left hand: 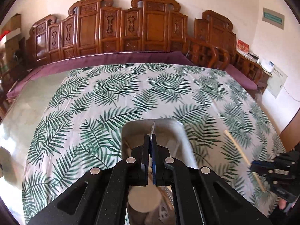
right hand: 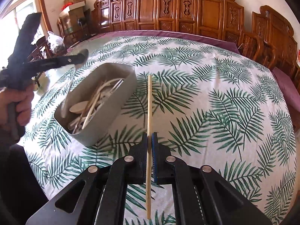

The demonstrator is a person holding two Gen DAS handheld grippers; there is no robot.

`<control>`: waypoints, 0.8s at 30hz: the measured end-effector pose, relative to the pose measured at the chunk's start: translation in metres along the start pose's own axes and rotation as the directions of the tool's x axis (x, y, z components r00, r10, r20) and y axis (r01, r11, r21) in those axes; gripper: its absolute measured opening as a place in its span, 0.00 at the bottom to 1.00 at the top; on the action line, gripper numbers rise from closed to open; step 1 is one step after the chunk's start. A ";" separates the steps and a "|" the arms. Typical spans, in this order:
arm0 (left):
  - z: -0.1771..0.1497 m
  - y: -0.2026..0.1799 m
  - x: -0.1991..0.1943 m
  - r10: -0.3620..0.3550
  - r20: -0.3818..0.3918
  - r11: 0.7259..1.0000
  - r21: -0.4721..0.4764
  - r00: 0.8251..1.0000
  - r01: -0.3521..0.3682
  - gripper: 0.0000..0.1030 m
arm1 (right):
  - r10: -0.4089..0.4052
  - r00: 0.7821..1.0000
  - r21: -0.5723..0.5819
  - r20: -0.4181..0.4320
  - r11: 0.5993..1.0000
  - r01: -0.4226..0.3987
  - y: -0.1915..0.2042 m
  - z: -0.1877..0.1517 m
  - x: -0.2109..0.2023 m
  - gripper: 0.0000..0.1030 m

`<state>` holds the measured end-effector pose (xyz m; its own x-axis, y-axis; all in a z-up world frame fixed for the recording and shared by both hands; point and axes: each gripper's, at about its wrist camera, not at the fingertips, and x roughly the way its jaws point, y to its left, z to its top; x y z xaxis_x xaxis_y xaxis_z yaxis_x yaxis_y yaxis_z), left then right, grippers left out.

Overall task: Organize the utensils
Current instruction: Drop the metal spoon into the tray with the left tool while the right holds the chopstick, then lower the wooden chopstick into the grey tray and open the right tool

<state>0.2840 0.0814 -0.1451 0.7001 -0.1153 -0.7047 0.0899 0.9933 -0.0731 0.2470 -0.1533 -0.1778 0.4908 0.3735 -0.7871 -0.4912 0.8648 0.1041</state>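
Observation:
A grey oblong bin on the leaf-print tablecloth holds several wooden utensils, among them a spoon and chopsticks. My right gripper is shut on a single wooden chopstick, held above the cloth just right of the bin. My left gripper is shut on a thin flat utensil whose tip sticks out over the bin, right above it. The left gripper also shows at the left of the right wrist view, and the right gripper at the right edge of the left wrist view.
The leaf-print tablecloth covers a glass-topped table. A carved wooden bench with purple cushions runs along the far side. Cardboard boxes and a plastic bag stand far left.

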 end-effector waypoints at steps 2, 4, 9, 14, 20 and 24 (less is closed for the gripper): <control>-0.004 0.005 0.007 -0.008 -0.014 1.000 -0.007 1.000 0.008 0.01 | 0.001 1.000 -0.003 0.005 1.000 -0.001 0.004 0.004 -0.001 0.06; -0.009 0.010 0.018 -0.009 -0.047 1.000 -0.008 0.999 0.008 0.02 | 0.007 1.000 0.000 0.010 1.000 -0.007 0.007 0.008 -0.002 0.06; -0.017 0.008 0.031 -0.017 -0.086 1.000 -0.006 0.996 0.017 0.02 | 0.024 0.999 -0.001 0.027 1.000 -0.024 0.019 0.021 -0.001 0.06; -0.023 0.004 0.040 -0.022 -0.113 1.000 0.002 0.993 0.022 0.02 | 0.041 0.999 -0.012 0.026 0.999 -0.041 0.034 0.033 0.004 0.06; -0.023 0.009 0.038 -0.070 -0.126 0.997 -0.045 0.989 0.065 0.02 | 0.052 0.998 -0.017 0.028 0.999 -0.052 0.050 0.050 0.006 0.06; -0.020 0.014 0.028 -0.081 -0.108 0.996 -0.056 0.991 0.075 0.04 | 0.043 0.999 -0.033 0.016 0.999 -0.042 0.061 0.057 0.009 0.06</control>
<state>0.2905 0.0926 -0.1800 0.6100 -0.1932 -0.7685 0.1024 0.9809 -0.1653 0.2626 -0.0783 -0.1440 0.4811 0.4154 -0.7720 -0.5345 0.8370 0.1173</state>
